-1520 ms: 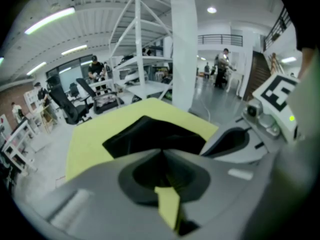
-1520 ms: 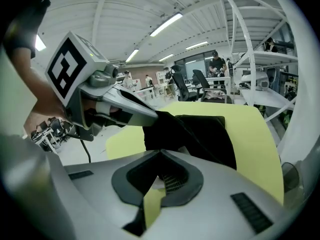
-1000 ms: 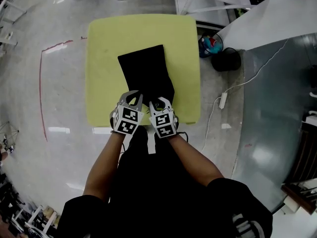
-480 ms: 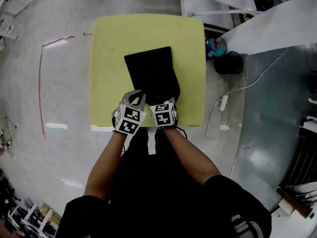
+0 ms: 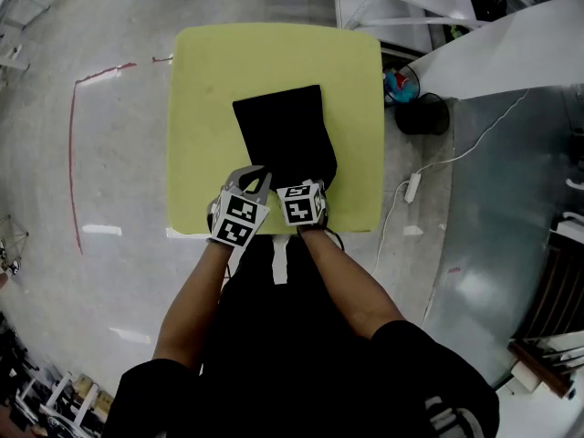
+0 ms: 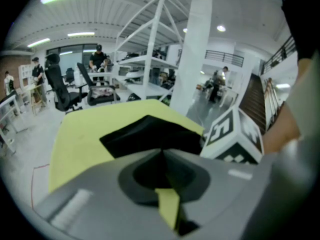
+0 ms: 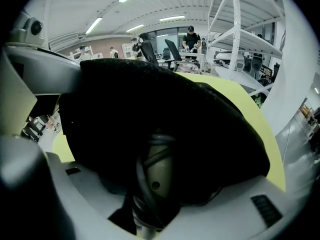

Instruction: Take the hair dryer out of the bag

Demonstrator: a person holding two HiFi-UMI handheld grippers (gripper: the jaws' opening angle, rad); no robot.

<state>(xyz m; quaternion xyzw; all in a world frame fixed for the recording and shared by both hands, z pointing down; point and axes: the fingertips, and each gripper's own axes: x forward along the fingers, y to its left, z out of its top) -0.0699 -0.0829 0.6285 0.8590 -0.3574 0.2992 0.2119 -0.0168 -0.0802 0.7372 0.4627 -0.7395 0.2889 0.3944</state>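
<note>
Head view looks steeply down; both gripper views closely face the bag (image 5: 283, 135).

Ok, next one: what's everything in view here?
table: one, yellow-green, mid-floor.
bag: one, black, on the table's near half.
hair dryer: one, beige handle wrapped in cord, inside the bag's mouth.
bin: one, black, floor right of the table.
power strip: one, white, floor nearer than the bin.
tape line: one, red, floor left of table.
left gripper: one, grey, shut, tips at the bag's near edge.
right gripper: one, grey, jaws just opened wide, hair dryer's handle between them, ungripped.
</note>
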